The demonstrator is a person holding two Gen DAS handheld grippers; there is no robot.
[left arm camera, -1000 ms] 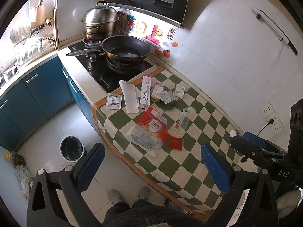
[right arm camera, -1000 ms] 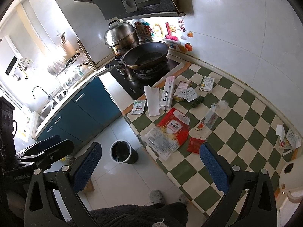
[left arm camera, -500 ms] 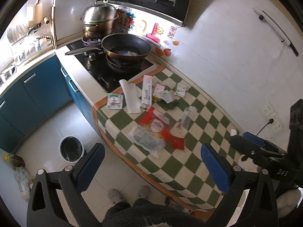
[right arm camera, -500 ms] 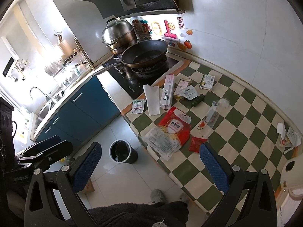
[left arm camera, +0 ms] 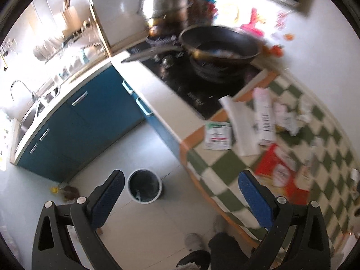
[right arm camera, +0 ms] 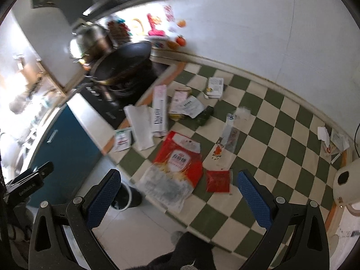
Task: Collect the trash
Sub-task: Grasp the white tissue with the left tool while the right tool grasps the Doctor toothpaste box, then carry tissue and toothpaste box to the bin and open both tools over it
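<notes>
Several wrappers and packets lie on the green-and-white checkered counter (right arm camera: pixel 279 130): a large red bag (right arm camera: pixel 180 159), a small red sachet (right arm camera: pixel 218 181), a long white box (right arm camera: pixel 159 110), a white paper sheet (right arm camera: pixel 140 126), a green-printed sachet (right arm camera: pixel 122 139) and a clear wrapper (right arm camera: pixel 227 139). A round bin (left arm camera: pixel 145 185) stands on the floor beside the counter. My left gripper (left arm camera: pixel 180 193) is open and empty, high above the floor and bin. My right gripper (right arm camera: pixel 177 193) is open and empty above the counter's front edge, near the red bag.
A black pan (left arm camera: pixel 220 45) and a steel pot (left arm camera: pixel 164 6) sit on the stove left of the trash. Blue cabinets (left arm camera: pixel 90 114) and a sink (left arm camera: pixel 29 112) run along the left. More paper scraps (right arm camera: pixel 333 139) lie at the counter's right end beside a white appliance (right arm camera: pixel 346 177).
Both grippers have dropped lower and closer to the counter. The left one swung left toward the bin and floor. The right one moved right over the trash. Both stay open.
</notes>
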